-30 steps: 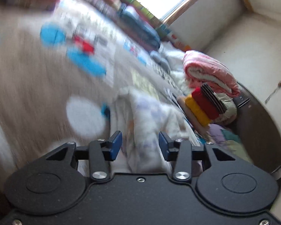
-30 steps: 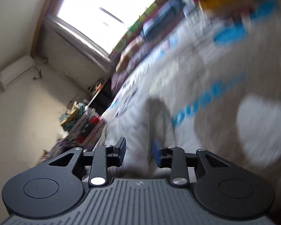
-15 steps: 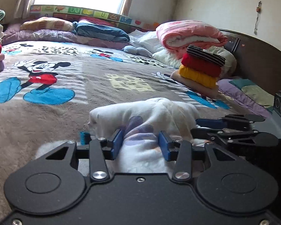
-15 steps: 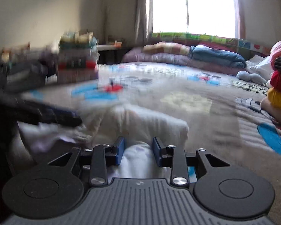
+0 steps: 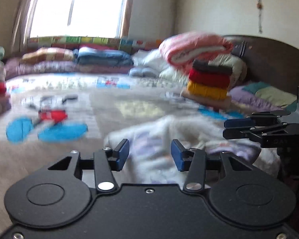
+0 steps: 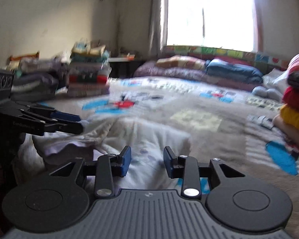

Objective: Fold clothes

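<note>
A crumpled white garment point(image 5: 159, 139) with a pale purple print lies in a heap on the bed's cartoon-print cover point(image 5: 49, 123). My left gripper point(image 5: 150, 156) hovers over the garment's near part, open, with the cloth showing in the gap below its blue pads. The right gripper point(image 5: 237, 128) reaches in from the right side of that view, above the heap's edge. In the right wrist view the same garment point(image 6: 149, 135) spreads ahead of my right gripper point(image 6: 147, 161), which is open. The left gripper point(image 6: 65, 122) enters there from the left. Both views are motion-blurred.
A stack of folded clothes point(image 5: 209, 83), dark, red and yellow, stands at the right near a rolled pink quilt point(image 5: 193, 47) and the brown headboard point(image 5: 269, 59). Another stack of folded clothes point(image 6: 87, 73) sits at the left bed edge. Bedding point(image 6: 189, 67) lines the window side.
Both cameras have swung from a strong tilt to level and now sit slightly higher. The garment has settled into a heap on the bed, and both grippers stay open over it.
</note>
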### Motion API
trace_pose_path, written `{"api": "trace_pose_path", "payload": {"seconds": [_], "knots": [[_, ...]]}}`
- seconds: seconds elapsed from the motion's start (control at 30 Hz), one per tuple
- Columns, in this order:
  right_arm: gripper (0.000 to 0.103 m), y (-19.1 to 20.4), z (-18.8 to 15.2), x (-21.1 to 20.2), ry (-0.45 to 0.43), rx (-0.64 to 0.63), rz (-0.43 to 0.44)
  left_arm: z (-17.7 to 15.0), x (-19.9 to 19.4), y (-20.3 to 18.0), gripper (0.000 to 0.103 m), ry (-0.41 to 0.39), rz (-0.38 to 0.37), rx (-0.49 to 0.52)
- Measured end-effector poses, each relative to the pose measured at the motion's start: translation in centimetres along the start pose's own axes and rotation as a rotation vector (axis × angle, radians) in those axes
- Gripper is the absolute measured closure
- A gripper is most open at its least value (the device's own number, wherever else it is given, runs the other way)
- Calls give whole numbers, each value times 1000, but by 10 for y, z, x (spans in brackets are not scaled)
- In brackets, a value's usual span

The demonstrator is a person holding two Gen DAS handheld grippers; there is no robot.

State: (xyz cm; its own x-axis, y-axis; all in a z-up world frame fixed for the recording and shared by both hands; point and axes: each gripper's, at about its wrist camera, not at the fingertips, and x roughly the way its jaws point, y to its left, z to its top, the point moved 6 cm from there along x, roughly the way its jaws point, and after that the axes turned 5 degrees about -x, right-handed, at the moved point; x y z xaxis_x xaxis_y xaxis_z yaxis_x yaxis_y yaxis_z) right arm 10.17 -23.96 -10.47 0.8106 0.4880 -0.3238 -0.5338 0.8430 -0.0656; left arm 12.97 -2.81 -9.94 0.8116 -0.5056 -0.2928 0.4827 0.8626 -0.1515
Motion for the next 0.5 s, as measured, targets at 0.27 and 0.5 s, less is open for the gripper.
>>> {"api": "trace_pose_path", "payload": {"seconds": [0.27,0.5], "knots": [[68,8,33,40,18,-118,18,15,63,-20,77,127,-142,201],[68,4,-8,75,160,-128,77,-17,91,-24,79,222,-159,252]]}}
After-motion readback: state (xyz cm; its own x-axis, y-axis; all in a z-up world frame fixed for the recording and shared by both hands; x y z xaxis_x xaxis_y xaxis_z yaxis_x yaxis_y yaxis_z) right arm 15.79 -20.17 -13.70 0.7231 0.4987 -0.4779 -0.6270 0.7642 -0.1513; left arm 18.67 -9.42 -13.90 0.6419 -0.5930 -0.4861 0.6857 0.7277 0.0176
